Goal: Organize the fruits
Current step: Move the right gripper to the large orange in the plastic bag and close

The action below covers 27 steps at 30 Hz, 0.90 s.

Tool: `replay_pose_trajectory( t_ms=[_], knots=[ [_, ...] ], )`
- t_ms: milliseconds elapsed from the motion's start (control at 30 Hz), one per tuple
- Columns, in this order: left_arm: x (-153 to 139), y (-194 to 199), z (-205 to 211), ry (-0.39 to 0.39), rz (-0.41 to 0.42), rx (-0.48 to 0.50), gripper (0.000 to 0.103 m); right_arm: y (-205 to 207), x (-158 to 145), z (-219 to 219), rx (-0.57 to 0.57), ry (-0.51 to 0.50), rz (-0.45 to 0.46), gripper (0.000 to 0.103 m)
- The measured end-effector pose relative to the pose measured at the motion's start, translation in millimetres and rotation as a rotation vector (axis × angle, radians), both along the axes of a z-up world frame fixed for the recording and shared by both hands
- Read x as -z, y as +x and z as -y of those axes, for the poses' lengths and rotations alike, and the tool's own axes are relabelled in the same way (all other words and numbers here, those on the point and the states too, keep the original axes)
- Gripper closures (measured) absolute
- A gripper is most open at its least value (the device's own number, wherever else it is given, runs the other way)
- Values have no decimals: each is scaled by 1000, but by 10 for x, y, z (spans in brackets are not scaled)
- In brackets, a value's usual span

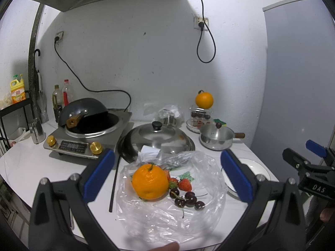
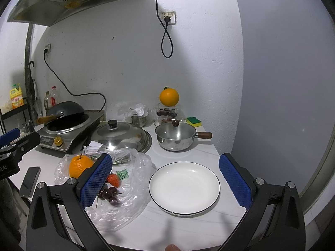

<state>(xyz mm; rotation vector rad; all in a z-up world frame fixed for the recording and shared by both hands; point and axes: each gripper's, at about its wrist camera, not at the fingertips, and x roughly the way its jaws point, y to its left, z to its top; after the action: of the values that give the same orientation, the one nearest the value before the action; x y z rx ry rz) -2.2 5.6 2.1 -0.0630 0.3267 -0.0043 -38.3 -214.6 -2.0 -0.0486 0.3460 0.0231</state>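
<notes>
1. Left gripper (image 1: 167, 173): black frame, two smooth blue pads, jaws spread wide and empty above the near part of the white countertop (image 1: 41, 167); the fruit lies below, between the pads.
2. Right gripper (image 2: 165, 179): the same build, though its blue pads show a fine diamond-grid texture; jaws spread wide, holding nothing, over the plate.
3. Plastic bag (image 1: 167, 215): thin, clear, crinkled film lying flat and open on the countertop, left of the plate.
4. Orange (image 1: 150, 181): round, bright, with dimpled peel and a short green stem; it rests on the bag's left part.
5. Strawberries (image 1: 185, 184): red, conical, seed-pitted, green-capped; they lie just right of the orange.
6. Cherries (image 1: 189, 198): dark, glossy and round, with thin stems; they are clustered near the strawberries on the bag's near side.
7. Plate (image 2: 184, 186): shallow, round, glossy white with a thin dark rim; it sits at the near right, with nothing on it.
8. Second orange (image 2: 169, 96): perched on a stack of clear boxes (image 2: 166, 112) of dark fruit against the far wall.
9. Saucepan (image 2: 175, 137): polished steel with a glass lid and a wooden handle, beyond the plate.
10. Domed lid (image 2: 119, 135): steel and glass with a black knob, left of the saucepan.
11. Wok (image 1: 81, 109): dark, tilted on a steel induction cooker (image 1: 83, 140) at the far left.
</notes>
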Motion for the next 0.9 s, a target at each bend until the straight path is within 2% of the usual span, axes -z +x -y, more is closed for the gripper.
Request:
replay_pose_trajectory(
  t_ms=[400, 900],
  knots=[
    [87, 144, 26, 8, -34, -2, 1, 42, 75, 1, -11, 6, -17, 0],
    [676, 464, -235, 9, -220, -51, 1, 491, 438, -171, -96, -2, -157, 0]
  ],
)
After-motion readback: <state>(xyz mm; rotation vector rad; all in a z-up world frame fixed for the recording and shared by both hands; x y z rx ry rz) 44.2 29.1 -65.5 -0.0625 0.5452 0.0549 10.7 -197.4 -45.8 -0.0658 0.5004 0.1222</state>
